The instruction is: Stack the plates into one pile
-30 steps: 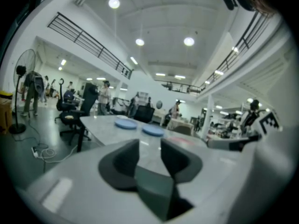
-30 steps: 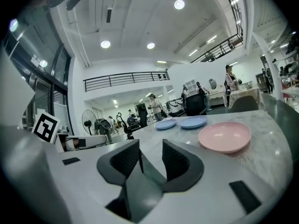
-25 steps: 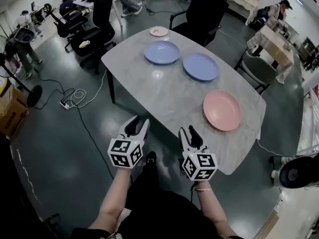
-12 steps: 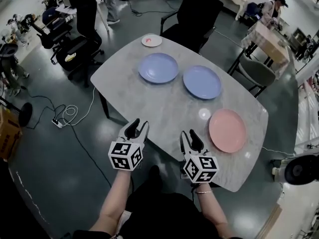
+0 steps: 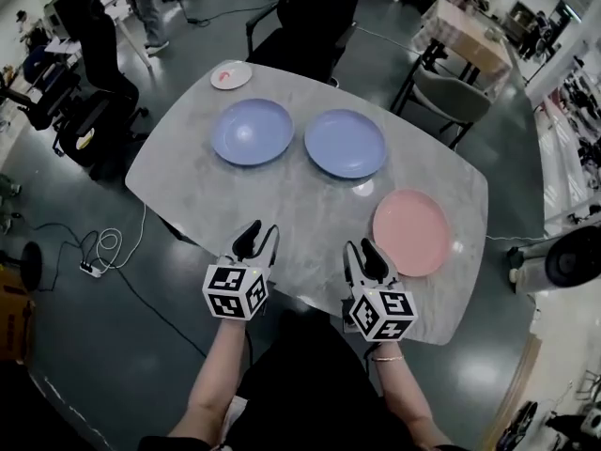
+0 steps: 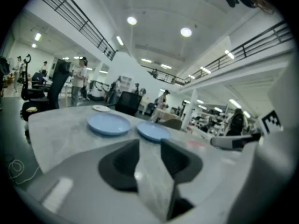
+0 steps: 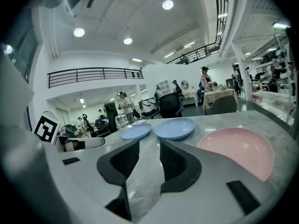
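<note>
Three large plates lie apart on the grey marble table [image 5: 310, 209]: a blue plate [image 5: 252, 132] at the far left, a second blue plate [image 5: 345, 143] beside it, and a pink plate [image 5: 411, 231] at the near right. My left gripper [image 5: 255, 235] hovers over the table's near edge, open and empty. My right gripper [image 5: 362, 252] stands just left of the pink plate, also open with nothing between its fingers. In the right gripper view the pink plate [image 7: 238, 152] lies close on the right and both blue plates [image 7: 175, 128] sit farther ahead.
A small white plate [image 5: 230, 75] with a red mark sits at the table's far left corner. Black chairs [image 5: 305, 17] stand behind the table, a grey chair [image 5: 451, 97] at the far right. Cables [image 5: 99, 252] lie on the floor to the left.
The view has swung round and nearer to the table, so the plates sit more squarely ahead. Both grippers have come over the table's near edge, still open and empty.
</note>
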